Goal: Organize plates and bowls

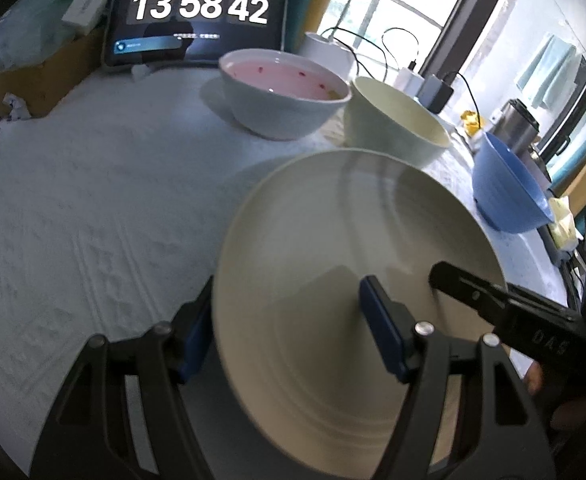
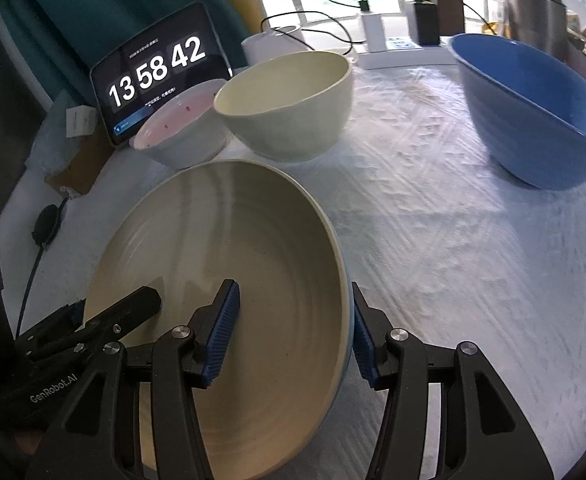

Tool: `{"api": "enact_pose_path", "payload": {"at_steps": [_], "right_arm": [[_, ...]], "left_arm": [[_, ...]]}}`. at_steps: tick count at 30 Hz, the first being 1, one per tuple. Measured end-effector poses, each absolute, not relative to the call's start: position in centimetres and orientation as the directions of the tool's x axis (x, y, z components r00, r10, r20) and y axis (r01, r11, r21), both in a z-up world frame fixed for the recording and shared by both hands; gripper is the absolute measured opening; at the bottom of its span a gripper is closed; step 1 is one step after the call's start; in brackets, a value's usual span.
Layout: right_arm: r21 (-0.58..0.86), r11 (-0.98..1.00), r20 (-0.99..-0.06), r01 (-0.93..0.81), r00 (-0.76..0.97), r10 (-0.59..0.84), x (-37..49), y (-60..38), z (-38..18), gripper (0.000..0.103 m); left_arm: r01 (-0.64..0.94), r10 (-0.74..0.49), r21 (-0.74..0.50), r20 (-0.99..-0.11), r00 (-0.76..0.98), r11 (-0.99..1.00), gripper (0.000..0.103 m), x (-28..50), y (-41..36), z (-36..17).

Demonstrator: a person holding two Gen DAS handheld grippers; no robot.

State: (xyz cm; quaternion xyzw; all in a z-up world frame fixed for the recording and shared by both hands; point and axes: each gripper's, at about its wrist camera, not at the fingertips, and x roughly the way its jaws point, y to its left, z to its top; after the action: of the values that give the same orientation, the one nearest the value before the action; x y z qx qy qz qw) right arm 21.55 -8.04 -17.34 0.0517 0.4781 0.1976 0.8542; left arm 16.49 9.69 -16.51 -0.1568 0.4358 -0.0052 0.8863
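Both your left gripper (image 1: 293,320) and right gripper (image 2: 293,332) straddle the beige plate's (image 2: 253,248) opposite rims, apparently gripping; the bowls lie beyond, upper frame.

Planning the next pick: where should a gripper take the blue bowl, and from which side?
Pinch the blue bowl by its rim, one finger inside, one outside, coming down on its near side. It stands upright and open, likely too wide to span; the near rim faces only tablecloth, away from the cream bowl.
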Motion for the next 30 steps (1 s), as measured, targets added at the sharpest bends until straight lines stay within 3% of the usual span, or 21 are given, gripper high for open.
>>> {"api": "enact_pose_path", "payload": {"at_steps": [30], "right_arm": [[0.257, 0.924, -0.786, -0.283, 0.495, 0.370, 20.3, -8.5, -16.1, 0.058]], "left_arm": [[-0.182, -0.037, -0.226, -0.716, 0.697, 0.957, 0.071, 14.3, 9.8, -14.1]]}}
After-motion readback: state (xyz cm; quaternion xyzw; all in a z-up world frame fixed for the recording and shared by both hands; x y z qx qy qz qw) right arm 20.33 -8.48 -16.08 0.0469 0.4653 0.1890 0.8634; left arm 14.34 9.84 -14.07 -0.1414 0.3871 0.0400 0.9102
